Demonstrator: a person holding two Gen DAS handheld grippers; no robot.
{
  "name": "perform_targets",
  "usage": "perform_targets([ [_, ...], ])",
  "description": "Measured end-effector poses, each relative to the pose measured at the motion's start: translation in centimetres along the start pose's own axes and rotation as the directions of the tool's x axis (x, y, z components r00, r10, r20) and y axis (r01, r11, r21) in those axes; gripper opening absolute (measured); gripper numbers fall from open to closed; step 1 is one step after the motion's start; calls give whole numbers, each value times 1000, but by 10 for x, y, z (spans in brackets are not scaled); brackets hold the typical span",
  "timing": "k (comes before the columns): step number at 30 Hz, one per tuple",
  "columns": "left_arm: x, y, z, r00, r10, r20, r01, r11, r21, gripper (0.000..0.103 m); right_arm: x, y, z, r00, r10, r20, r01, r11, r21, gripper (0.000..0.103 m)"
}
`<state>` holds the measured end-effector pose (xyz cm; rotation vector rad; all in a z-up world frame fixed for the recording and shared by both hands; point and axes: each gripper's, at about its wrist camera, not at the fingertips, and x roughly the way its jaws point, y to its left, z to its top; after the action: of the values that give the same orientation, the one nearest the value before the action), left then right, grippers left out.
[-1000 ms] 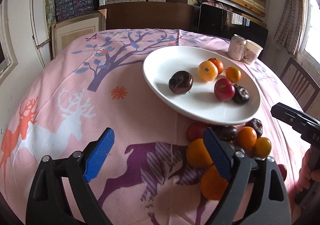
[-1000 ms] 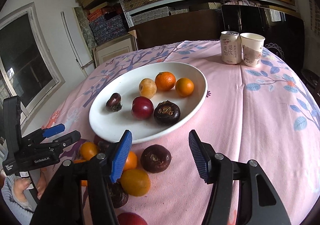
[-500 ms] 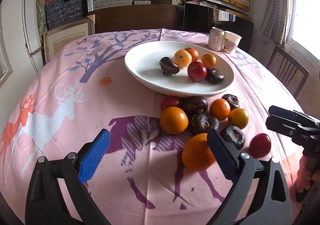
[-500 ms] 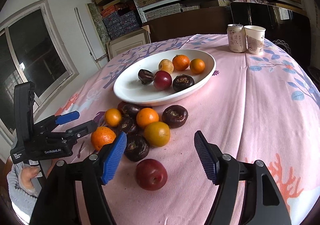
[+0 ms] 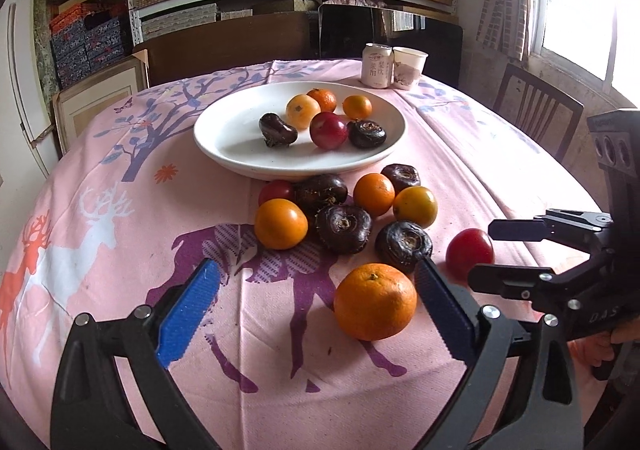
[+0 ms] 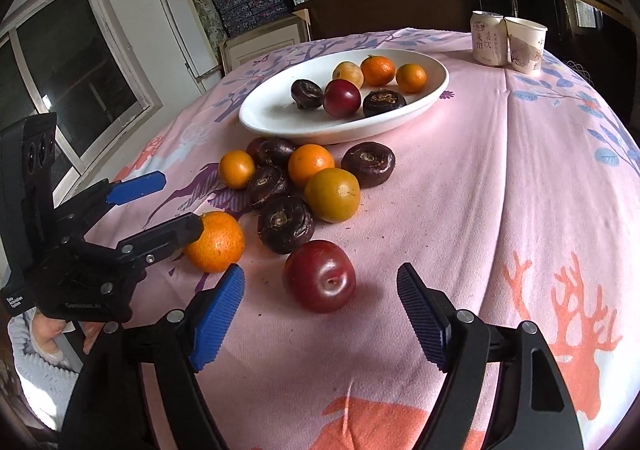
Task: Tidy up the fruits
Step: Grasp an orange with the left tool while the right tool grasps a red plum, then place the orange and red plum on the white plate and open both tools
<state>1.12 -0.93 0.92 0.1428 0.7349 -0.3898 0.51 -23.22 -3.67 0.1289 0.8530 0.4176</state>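
A white plate (image 5: 224, 137) (image 6: 264, 115) on the pink tablecloth holds several fruits: oranges, a red plum and dark chestnut-like fruits. A loose cluster of fruits lies in front of it. My left gripper (image 5: 316, 308) is open, and a big orange (image 5: 375, 301) (image 6: 216, 242) lies just ahead between its jaws, near the right one. My right gripper (image 6: 320, 314) is open, and a red plum (image 6: 320, 276) (image 5: 470, 253) lies on the cloth just ahead between its jaws. Each gripper shows in the other's view: the right (image 5: 508, 254), the left (image 6: 176, 205).
A drink can (image 5: 376, 65) (image 6: 486, 37) and a paper cup (image 5: 409, 61) (image 6: 525, 45) stand at the table's far edge. A wooden chair (image 5: 536, 109) stands on the right. Shelves with boxes fill the back wall.
Both grippers have pulled back from the plate toward the near side of the table. The loose fruits now lie ahead of them, with the orange and the plum between the open jaws.
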Motion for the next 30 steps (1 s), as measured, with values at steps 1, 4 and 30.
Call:
perform_targets([
  [1,1,-1,0,1000,-29,-11,29,1000,0,96,2,0,0,1000,3,-7,-3,1000,-1,73],
  [4,6,-10,-4,995,-86,-53,87,996,29,96,8,2,1,999,13,-35,-13,1000,-4,62],
  [30,20,-11,-11,972,-192,-136,186,981,-59,47,11,-7,3,996,84,-42,-82,995,54,38],
])
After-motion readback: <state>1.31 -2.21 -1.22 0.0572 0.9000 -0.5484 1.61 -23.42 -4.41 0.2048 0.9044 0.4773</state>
